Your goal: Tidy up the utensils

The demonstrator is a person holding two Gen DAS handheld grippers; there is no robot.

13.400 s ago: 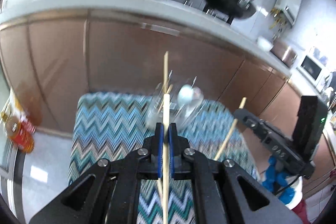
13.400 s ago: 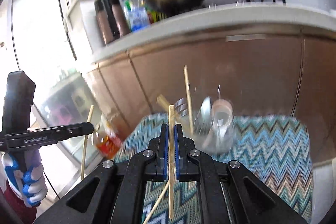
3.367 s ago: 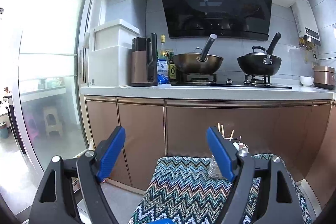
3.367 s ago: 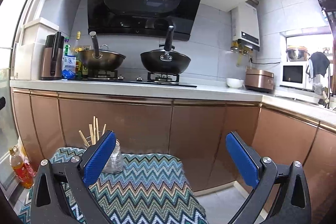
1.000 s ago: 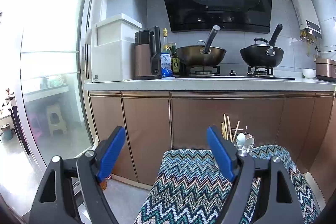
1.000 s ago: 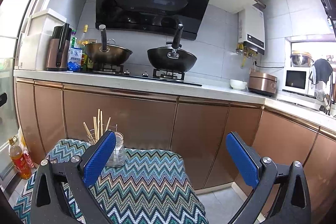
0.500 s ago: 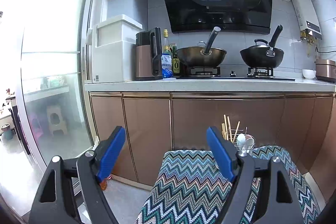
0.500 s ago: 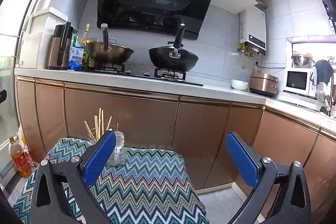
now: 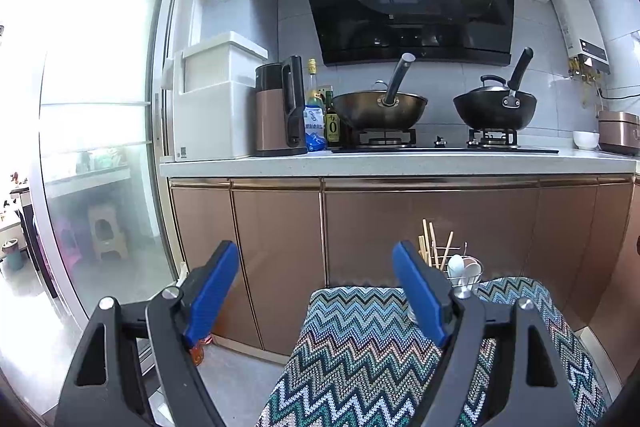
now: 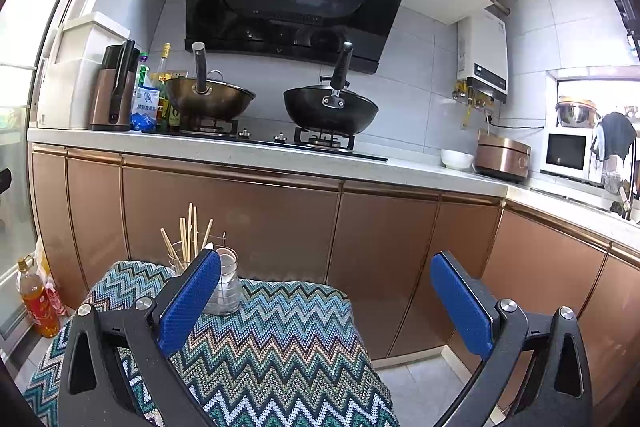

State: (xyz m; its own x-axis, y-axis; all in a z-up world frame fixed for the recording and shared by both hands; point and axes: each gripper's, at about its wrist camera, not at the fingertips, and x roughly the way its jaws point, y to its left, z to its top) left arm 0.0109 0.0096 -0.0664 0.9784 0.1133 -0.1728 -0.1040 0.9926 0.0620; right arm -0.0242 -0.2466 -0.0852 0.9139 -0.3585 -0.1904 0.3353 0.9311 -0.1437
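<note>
Fingers [image 9: 214,291] of the left gripper [image 9: 316,291] and right gripper [image 10: 326,303] were spread wide and empty, chopsticks [image 10: 188,233] and spoons [image 9: 460,267] stood upright in the holder [image 10: 226,285] on the zigzag cloth [image 10: 280,339], nothing loose showed, so the job looked finished.

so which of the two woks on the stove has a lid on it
The black wok on the right burner: a lid knob shows above its rim. The bronze wok on the left burner is open.
</note>
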